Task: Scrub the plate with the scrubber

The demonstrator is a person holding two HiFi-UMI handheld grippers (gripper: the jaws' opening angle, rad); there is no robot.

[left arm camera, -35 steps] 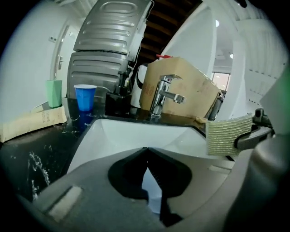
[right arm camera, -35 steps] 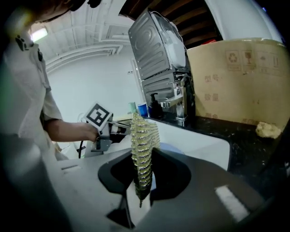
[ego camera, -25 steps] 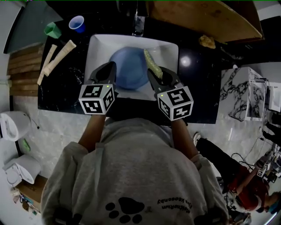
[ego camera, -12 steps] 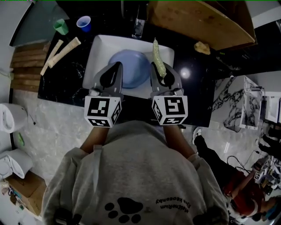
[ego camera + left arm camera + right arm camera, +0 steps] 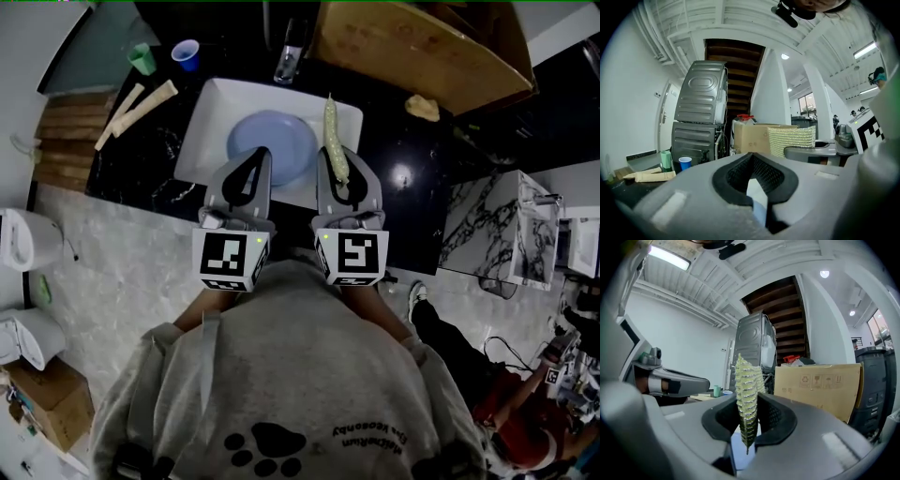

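The right gripper (image 5: 749, 420) has its jaws clamped on the yellow-green scrubber (image 5: 746, 390), which stands on edge and sticks out past the tips. The left gripper (image 5: 751, 168) is closed with nothing between its jaws. Both point level, side by side, over the near edge of the white sink (image 5: 208, 108). The blue plate (image 5: 277, 141) lies flat in the sink below them. A blue cup (image 5: 186, 53) and a green cup (image 5: 141, 58) stand far left on the dark counter (image 5: 150, 159).

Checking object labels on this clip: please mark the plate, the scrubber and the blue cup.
plate (image 5: 277, 141), head view, bare middle of its blue face.
scrubber (image 5: 335, 141), head view, halfway along its length.
blue cup (image 5: 186, 53), head view, its open top.
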